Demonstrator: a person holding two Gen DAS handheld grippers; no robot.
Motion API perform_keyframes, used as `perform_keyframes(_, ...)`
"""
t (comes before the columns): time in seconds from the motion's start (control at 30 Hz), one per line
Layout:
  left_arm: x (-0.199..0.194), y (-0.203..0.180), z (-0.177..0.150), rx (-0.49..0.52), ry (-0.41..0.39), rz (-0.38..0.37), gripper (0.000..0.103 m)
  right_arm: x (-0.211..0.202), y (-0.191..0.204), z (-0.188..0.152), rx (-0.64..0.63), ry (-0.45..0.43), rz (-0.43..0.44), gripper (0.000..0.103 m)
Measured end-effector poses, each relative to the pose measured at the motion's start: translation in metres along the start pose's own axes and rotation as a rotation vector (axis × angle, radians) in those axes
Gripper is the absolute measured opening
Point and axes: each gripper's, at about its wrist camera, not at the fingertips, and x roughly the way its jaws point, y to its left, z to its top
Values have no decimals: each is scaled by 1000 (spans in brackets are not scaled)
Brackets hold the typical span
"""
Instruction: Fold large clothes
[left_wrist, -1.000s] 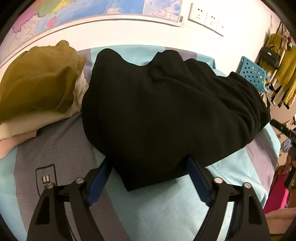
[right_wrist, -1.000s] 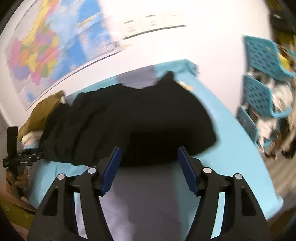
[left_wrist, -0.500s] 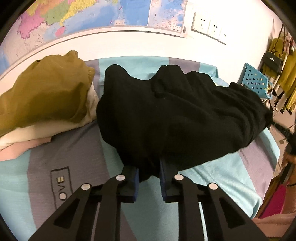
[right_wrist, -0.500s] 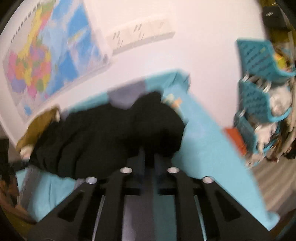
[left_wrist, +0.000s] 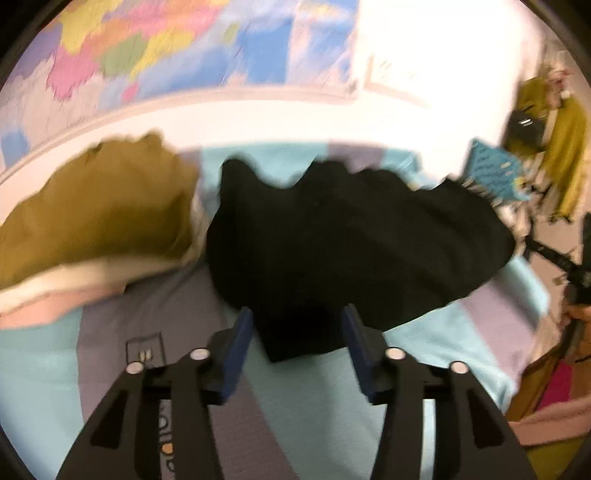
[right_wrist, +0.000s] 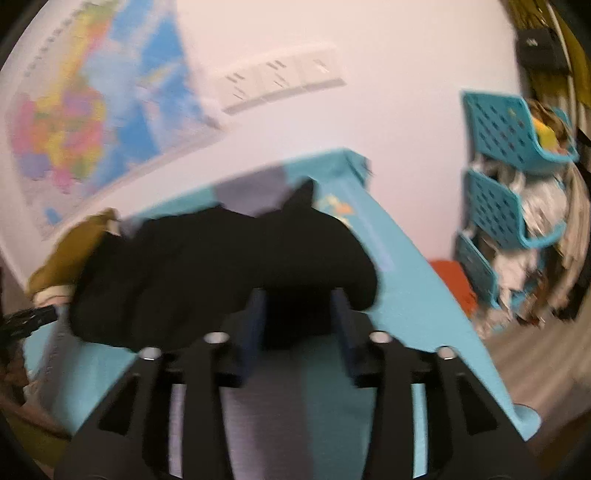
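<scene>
A black garment (left_wrist: 351, 240) lies bunched on the teal and grey striped table cover (left_wrist: 314, 413). My left gripper (left_wrist: 297, 325) is open, its blue pads either side of the garment's near corner. In the right wrist view the same black garment (right_wrist: 221, 273) lies across the table. My right gripper (right_wrist: 298, 314) is open with the garment's near edge between its blue pads. Both views are blurred.
A stack of folded clothes topped by an olive garment (left_wrist: 96, 214) sits at the left of the table. Teal plastic baskets (right_wrist: 513, 177) stand to the right beside the wall. A map (right_wrist: 92, 122) and sockets hang on the wall behind.
Both grippers were open a second ago, shut on the black garment half a second ago, and are open again now. The garment is more bunched toward the wall.
</scene>
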Motion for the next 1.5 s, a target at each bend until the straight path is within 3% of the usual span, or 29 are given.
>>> perform_keyframes(0.07, -4, -12, 1, 53, -18, -62, 61, 1, 18, -2, -64, 7, 53, 50)
perform_keyframes(0.23, 39, -40, 0, 135, 49, -39, 63, 37, 51, -11, -129, 91, 129, 56)
perform_keyframes(0.3, 66, -36, 1, 104, 120, 17, 51, 55, 61, -16, -154, 125, 140, 63)
perform_keyframes(0.37, 73, -34, 2, 80, 116, 20, 42, 66, 67, -21, -171, 146, 111, 61)
perform_keyframes(0.4, 71, -33, 2, 75, 105, 26, 37, 69, 70, -23, -191, 148, 96, 53)
perform_keyframes(0.43, 71, -31, 3, 75, 105, 50, 25, 70, 70, -24, -200, 146, 87, 26)
perform_keyframes(0.47, 72, -27, 3, 61, 112, 69, 13, 72, 70, -24, -206, 150, 93, 10)
perform_keyframes(0.5, 71, -19, 4, 33, 119, 62, 9, 72, 68, -23, -198, 155, 120, 2)
perform_keyframes(0.57, 69, -9, 6, -14, 127, 31, 4, 65, 62, -20, -194, 135, 112, 1)
perform_keyframes(0.7, 65, -6, 2, -12, 128, 58, 2, 39, 46, -11, -156, 44, 55, 1)
perform_keyframes(0.9, 64, -3, 1, -17, 134, 63, 3, 55, 45, -19, -124, 121, 69, 5)
perform_keyframes(0.97, 62, -3, 1, -11, 128, 59, 4, 41, 46, -14, -124, 76, 126, 13)
perform_keyframes(1.03, 59, -2, 1, -13, 120, 49, 5, 28, 43, -6, -117, 24, 106, 43)
perform_keyframes(1.13, 61, -1, 1, -5, 119, 52, 6, 24, 31, 4, -103, 0, 28, 45)
perform_keyframes(1.2, 63, 0, 0, -13, 127, 50, 7, 37, 21, 4, -102, 43, -29, 48)
perform_keyframes(1.27, 63, 1, 1, -18, 131, 48, 7, 53, 13, 0, -107, 90, -63, 39)
perform_keyframes(1.3, 63, 1, 1, -18, 132, 48, 7, 59, 9, -1, -103, 102, -62, 25)
perform_keyframes(1.33, 63, 1, 0, -18, 133, 50, 8, 62, 5, -1, -93, 102, -63, 2)
perform_keyframes(1.5, 64, 5, 0, -31, 139, 60, 8, 45, -15, 12, -28, 40, -56, 1)
